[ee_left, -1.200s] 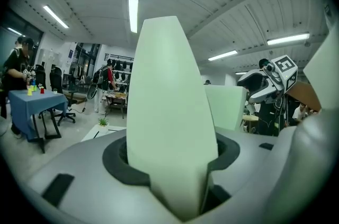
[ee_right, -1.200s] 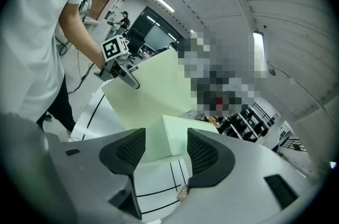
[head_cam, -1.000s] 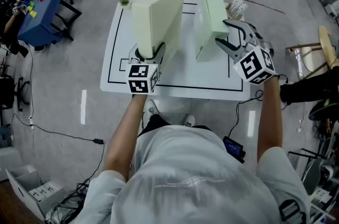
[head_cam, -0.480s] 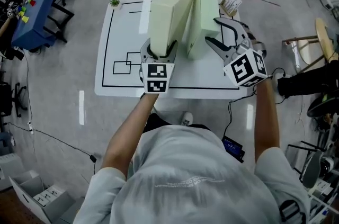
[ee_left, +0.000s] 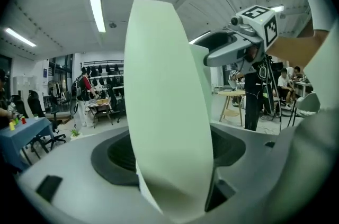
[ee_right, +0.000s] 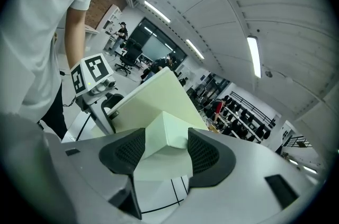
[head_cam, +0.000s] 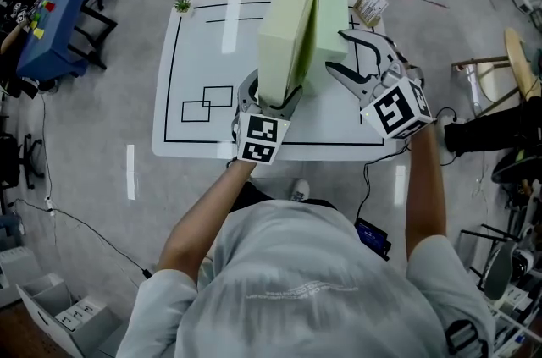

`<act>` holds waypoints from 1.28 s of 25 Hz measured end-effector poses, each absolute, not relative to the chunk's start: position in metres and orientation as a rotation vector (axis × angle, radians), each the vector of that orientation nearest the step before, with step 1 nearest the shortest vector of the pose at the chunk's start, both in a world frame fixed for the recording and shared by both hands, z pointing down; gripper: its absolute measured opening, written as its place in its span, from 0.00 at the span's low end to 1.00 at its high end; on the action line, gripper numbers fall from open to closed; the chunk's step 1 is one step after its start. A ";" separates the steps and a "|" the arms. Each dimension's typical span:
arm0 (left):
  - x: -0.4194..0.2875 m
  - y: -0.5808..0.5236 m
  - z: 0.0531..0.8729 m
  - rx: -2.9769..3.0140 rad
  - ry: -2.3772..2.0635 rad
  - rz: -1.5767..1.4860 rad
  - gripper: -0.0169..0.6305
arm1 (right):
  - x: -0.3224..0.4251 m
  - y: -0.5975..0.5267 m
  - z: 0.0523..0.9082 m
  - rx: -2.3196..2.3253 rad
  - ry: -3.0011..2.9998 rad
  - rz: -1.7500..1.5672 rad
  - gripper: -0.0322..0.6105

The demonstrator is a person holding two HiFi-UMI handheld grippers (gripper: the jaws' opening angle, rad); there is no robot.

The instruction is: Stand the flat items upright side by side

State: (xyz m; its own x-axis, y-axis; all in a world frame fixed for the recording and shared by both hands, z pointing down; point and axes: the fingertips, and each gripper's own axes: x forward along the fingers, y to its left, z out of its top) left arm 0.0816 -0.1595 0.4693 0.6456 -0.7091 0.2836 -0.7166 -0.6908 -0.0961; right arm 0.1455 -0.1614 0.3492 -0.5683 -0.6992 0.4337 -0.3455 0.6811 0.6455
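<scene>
Two foam slabs stood upright side by side on the desk (head_cam: 195,52), tops touching. The left claw (head_cam: 271,96), its jaws just opening, loosely straddled the left slab (head_cam: 286,26). The right claw (head_cam: 335,50) grasped the right slab (head_cam: 332,5) at its near edge.

A white bench (head_cam: 199,52) marked with black lines fills the centre. A small green plant (head_cam: 182,4) sits on its upper-left corner. A blue table (head_cam: 63,22) stands upper left.

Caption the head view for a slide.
Right hand-held gripper clamps right foam slab; left hand-held gripper has just been opening its jaws around left foam slab, upright against it on the table.
</scene>
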 end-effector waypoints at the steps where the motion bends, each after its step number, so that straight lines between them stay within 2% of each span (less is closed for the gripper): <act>1: 0.084 -0.155 0.478 2.819 -1.207 0.493 0.59 | 0.145 -0.162 0.349 0.792 -2.208 -0.655 0.48; 6: 0.090 -0.137 0.522 2.758 -1.066 0.602 0.59 | 0.145 -0.161 0.349 0.791 -2.243 -0.647 0.47; 15: 0.080 -0.121 0.520 2.956 -0.606 0.541 0.61 | 0.146 -0.161 0.349 0.814 -2.288 -0.616 0.47; 19: 0.077 -0.124 0.526 2.969 -0.538 0.591 0.57 | 0.145 -0.161 0.347 0.824 -2.306 -0.598 0.47; 32: 0.088 -0.158 0.529 2.981 -0.463 0.594 0.56 | 0.144 -0.163 0.342 0.804 -2.345 -0.495 0.43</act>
State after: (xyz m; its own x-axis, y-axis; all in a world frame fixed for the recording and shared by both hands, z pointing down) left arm 0.0880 -0.1580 0.5291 0.8803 -0.2785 0.3842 -0.3045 -0.9525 0.0073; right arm 0.1444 -0.1629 0.3423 -0.6340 -0.6488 0.4208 -0.4232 0.7466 0.5133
